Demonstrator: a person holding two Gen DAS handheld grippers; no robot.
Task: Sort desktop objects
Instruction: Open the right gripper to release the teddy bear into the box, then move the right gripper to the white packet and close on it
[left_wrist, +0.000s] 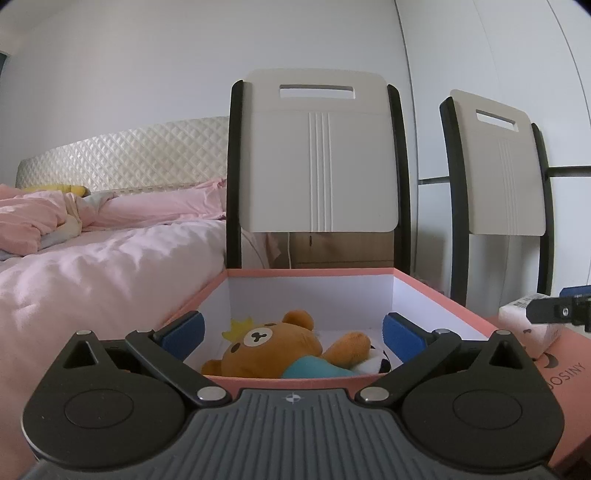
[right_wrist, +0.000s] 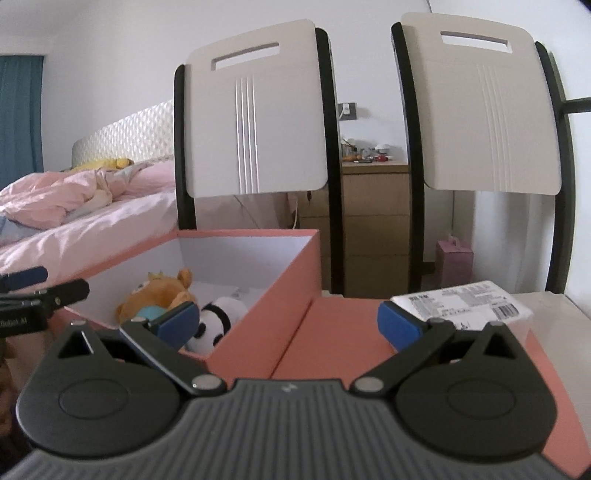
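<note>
My left gripper (left_wrist: 293, 334) hung with its jaws spread apart and empty at the near rim of the pink box (left_wrist: 436, 293). Inside lay the brown bear plush (left_wrist: 273, 349), with the panda plush (right_wrist: 218, 321) just beside it. My right gripper (right_wrist: 288, 325) was likewise spread and empty above the pink lid (right_wrist: 332, 332). A white labelled packet (right_wrist: 461, 304) rested on that lid, near the right fingertip (right_wrist: 399, 326).

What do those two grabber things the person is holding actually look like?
The two match. Each hand-held gripper, left and right, has a ribbed grey body, two round black discs, and black hinged arms with silver pivot pins. Their fingers end in blue pads. The left one bears a small compass-like mark. No cables or sleeves show.
</note>
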